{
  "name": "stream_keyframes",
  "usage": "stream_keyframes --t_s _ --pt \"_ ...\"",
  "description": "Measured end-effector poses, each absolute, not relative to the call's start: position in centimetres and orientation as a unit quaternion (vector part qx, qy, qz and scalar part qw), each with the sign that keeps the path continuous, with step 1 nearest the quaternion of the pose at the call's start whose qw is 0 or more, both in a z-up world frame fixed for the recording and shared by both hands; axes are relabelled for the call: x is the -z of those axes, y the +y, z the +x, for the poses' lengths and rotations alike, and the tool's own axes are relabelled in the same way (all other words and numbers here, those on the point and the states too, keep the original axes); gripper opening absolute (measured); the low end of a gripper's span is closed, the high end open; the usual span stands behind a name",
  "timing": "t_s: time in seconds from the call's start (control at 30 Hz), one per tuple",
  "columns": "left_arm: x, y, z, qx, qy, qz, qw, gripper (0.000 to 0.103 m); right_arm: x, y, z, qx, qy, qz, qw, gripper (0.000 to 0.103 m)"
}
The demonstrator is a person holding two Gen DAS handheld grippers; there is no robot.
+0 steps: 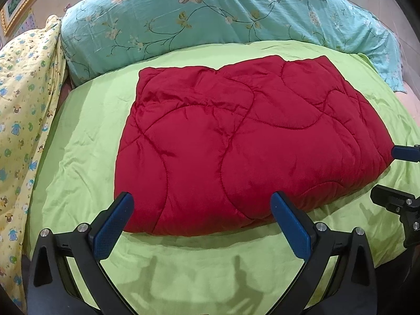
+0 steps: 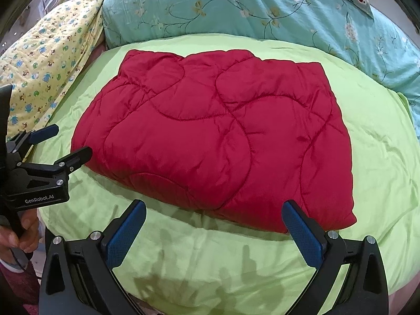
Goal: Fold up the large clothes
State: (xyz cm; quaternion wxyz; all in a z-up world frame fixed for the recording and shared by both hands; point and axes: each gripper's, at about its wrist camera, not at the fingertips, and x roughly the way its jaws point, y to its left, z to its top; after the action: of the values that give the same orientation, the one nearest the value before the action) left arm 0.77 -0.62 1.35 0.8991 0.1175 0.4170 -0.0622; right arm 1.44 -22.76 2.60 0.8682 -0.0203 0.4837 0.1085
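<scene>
Lying folded, red quilt (image 1: 252,141) long axis left-right | both grippers' fingers (image 1: 113,225) spread, empty

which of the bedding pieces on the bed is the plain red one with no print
The folded red quilt lying on the green sheet. The teal duvet behind it has flowers, and the yellow blanket carries small cartoon animals.

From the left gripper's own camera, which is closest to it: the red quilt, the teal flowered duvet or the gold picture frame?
1. Red quilt, right ahead of the left gripper.
2. Teal flowered duvet, behind the quilt.
3. Gold picture frame, far upper left on the wall.
</scene>
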Motion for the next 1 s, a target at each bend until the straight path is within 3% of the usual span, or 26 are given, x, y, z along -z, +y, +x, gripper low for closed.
stream_keyframes --t_s 1.0 --pt "-1.78 -1.48 1.22 0.058 0.409 0.113 0.904 0.103 -3.34 -23.25 1.83 -0.115 0.476 -0.012 0.872 0.103"
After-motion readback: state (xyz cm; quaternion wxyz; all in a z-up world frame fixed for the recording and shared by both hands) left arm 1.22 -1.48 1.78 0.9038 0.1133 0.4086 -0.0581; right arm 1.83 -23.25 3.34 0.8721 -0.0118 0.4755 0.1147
